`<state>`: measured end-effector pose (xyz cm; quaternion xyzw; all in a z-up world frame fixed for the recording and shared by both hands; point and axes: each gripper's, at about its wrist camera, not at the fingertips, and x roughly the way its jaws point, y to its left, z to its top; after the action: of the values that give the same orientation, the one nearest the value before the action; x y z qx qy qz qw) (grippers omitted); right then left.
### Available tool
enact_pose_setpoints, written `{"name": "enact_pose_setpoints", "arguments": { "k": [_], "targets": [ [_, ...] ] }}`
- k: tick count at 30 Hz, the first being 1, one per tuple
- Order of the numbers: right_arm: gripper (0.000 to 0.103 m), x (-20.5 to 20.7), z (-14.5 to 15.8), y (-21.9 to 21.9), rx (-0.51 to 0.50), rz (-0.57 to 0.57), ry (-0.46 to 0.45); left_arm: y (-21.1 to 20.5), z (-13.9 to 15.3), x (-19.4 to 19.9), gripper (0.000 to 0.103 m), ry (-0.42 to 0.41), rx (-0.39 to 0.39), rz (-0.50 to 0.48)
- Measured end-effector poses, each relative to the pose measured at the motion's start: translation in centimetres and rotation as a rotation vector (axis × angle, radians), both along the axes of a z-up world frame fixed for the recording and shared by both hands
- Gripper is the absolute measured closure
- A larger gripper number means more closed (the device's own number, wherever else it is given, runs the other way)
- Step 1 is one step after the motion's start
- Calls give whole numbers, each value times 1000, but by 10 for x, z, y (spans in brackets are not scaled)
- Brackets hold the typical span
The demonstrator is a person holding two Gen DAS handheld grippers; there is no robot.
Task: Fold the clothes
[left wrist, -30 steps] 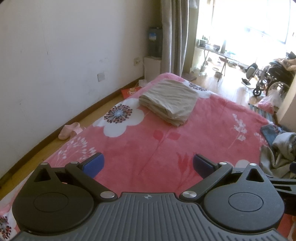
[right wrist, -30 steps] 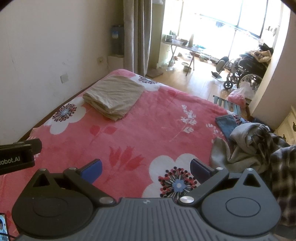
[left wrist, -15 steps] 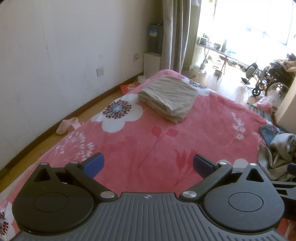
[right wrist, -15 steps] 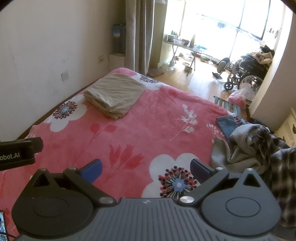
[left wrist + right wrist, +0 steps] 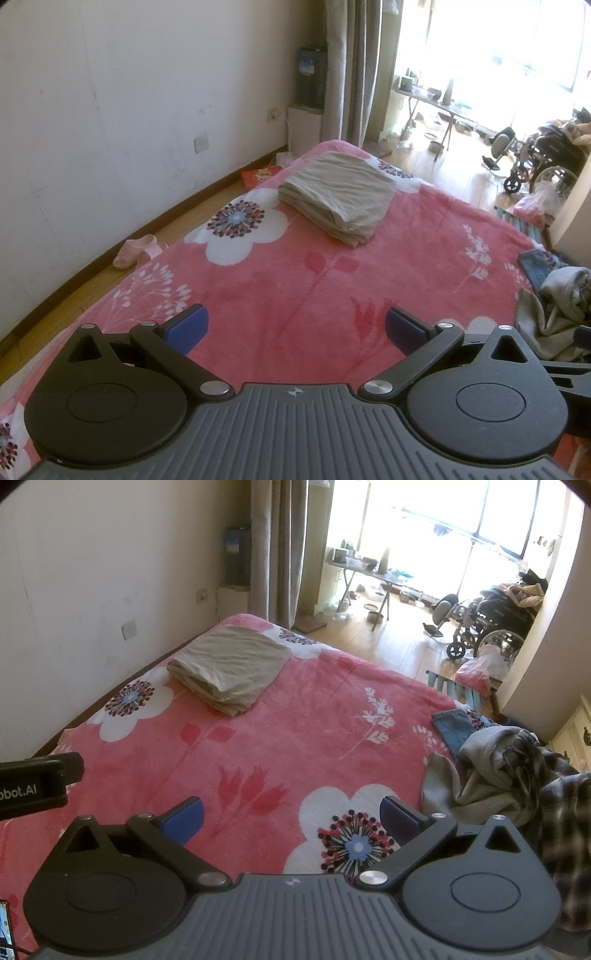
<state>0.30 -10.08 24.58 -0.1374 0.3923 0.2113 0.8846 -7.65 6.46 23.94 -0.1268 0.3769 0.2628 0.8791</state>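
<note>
Right wrist: my right gripper [image 5: 291, 818] agape, empty; left gripper [image 5: 297, 325] likewise. Pile [image 5: 495, 771] just right: soft, light; I'd pinch grey hem.

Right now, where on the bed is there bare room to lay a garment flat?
Free: the blanket middle, between the folded beige stack at the far left corner and both open grippers. Crowded: right edge, with the unfolded clothes pile and jeans.

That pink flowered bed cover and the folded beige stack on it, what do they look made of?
The bed cover looks like plush fleece: matte, fuzzy nap with soft-edged printed flowers. The folded beige stack looks like thin woven cotton or a blend: flat, matte, finely wrinkled, with crisp layered edges. Neither fibre is certain from the pictures alone.
</note>
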Motion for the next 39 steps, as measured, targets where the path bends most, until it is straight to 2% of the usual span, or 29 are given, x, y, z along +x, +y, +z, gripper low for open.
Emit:
{"name": "enact_pose_setpoints", "arguments": {
  "k": [39],
  "targets": [
    [0, -5, 0, 5, -2, 10, -3, 4, 2, -2, 0, 10, 19, 9]
  ]
}}
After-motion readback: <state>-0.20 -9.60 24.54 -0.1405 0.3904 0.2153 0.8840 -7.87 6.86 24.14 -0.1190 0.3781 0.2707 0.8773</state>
